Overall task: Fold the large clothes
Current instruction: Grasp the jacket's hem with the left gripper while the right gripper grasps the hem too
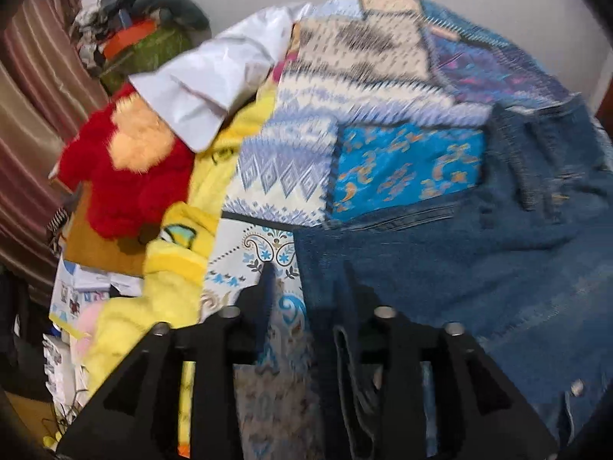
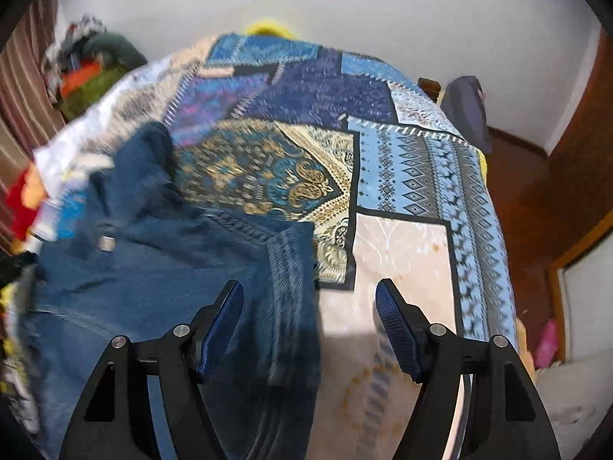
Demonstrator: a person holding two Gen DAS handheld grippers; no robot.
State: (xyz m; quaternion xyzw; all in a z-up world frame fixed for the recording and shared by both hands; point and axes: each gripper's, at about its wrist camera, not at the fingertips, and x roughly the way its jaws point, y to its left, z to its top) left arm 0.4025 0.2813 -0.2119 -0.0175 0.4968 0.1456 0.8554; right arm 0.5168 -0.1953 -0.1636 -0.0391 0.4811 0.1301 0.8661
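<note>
Left wrist view: blue denim jeans [image 1: 479, 276] were found spread on patchwork bedspread [image 1: 383, 76]. Left gripper [image 1: 306, 268] and right gripper [image 2: 309, 287] were parted, nothing pinched. Denim was judged heavy, stiff-ish, non-slip; hold recommended at waistband/hem [image 2: 291, 280].

Two wrist fisheyes tilted steeply down over one bed, close above the cloth.

Each looks forward past its own black fingers at the frame's bottom edge. Both share the patchwork bedspread [image 1: 367, 88] [image 2: 406, 176], the denim garment [image 1: 479, 268] [image 2: 153, 268] (lower right in the left view, lower left in the right) and, though blurred, probably the same clutter pile [image 1: 134, 27] [image 2: 88, 65] upper left.
</note>
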